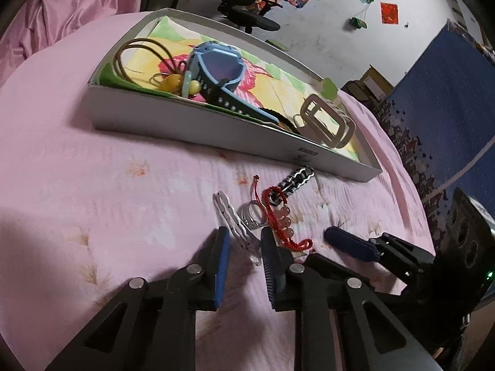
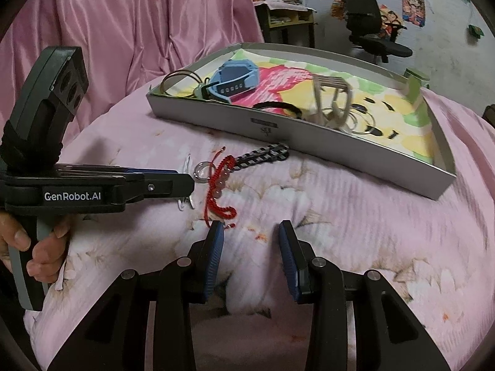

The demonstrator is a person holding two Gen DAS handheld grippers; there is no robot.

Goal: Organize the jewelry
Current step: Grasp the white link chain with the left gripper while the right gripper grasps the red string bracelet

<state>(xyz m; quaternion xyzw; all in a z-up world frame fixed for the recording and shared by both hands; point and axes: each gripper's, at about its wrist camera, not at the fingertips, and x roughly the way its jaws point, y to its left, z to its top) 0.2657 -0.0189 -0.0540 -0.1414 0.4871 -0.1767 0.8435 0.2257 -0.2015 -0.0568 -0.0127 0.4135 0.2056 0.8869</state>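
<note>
A grey tray (image 1: pixel 198 130) (image 2: pixel 216 117) on the pink cloth holds a blue watch (image 1: pixel 216 71) (image 2: pixel 235 82), a beige buckle (image 1: pixel 328 123) (image 2: pixel 332 102), brown cord and beads (image 1: pixel 173 80). In front of it lie a red bead bracelet (image 1: pixel 280 216) (image 2: pixel 219 182), a black-and-white braided piece (image 1: pixel 295 179) (image 2: pixel 263 154), a metal ring (image 1: pixel 252 213) (image 2: pixel 201 168) and a clear hair clip (image 1: pixel 235 222) (image 2: pixel 185 202). My left gripper (image 1: pixel 244 241) (image 2: pixel 185 182) is open, its jaws astride the clip. My right gripper (image 2: pixel 250 232) (image 1: pixel 346 241) is open and empty, just right of the bracelet's end.
The pink floral cloth (image 2: pixel 355 216) covers a rounded surface that drops away at the sides. A pink curtain (image 2: pixel 139 24) hangs behind. A black office chair (image 2: pixel 368 21) and posters stand farther back. A blue panel (image 1: pixel 442 99) is at the right.
</note>
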